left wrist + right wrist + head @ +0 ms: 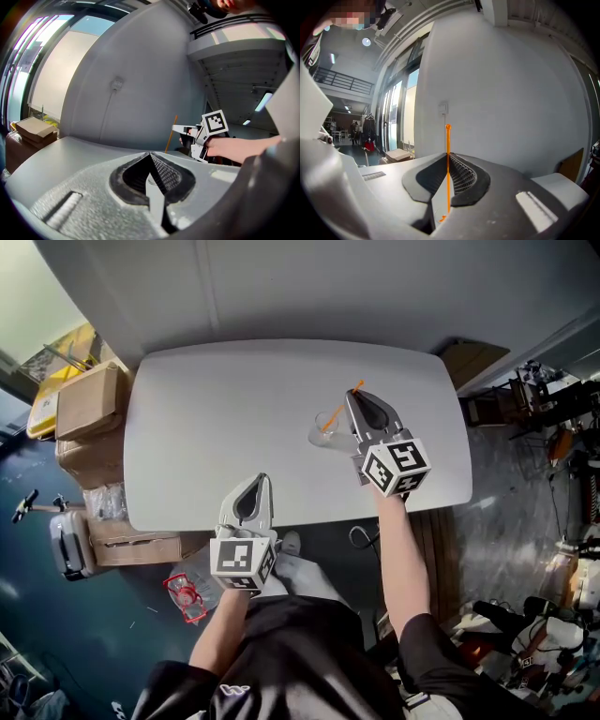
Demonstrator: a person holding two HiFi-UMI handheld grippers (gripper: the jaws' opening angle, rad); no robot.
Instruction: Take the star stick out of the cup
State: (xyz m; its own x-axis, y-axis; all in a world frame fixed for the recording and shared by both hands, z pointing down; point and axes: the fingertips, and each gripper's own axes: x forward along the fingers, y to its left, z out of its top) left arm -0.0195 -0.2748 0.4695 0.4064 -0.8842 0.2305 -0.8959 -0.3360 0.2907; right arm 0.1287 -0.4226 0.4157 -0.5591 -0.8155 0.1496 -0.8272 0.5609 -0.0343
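Observation:
A clear plastic cup point(325, 430) stands on the white table point(216, 427), right of its middle. A thin orange stick point(344, 404) slants out of it, with its lower end still inside the cup. My right gripper point(353, 396) is shut on the stick's upper part. In the right gripper view the stick point(448, 164) runs upright between the closed jaws point(447, 155), and its ball tip pokes above them. My left gripper point(260, 482) hovers at the table's near edge, shut and empty. The left gripper view shows its jaws point(150, 155) closed, and beyond them the right gripper point(186, 131) with the stick point(170, 134).
Cardboard boxes point(89, 401) are stacked off the table's left side, with a grey case point(70, 545) and a red item point(185, 594) on the floor below. Cluttered equipment point(548, 409) fills the right side. A grey wall runs behind the table.

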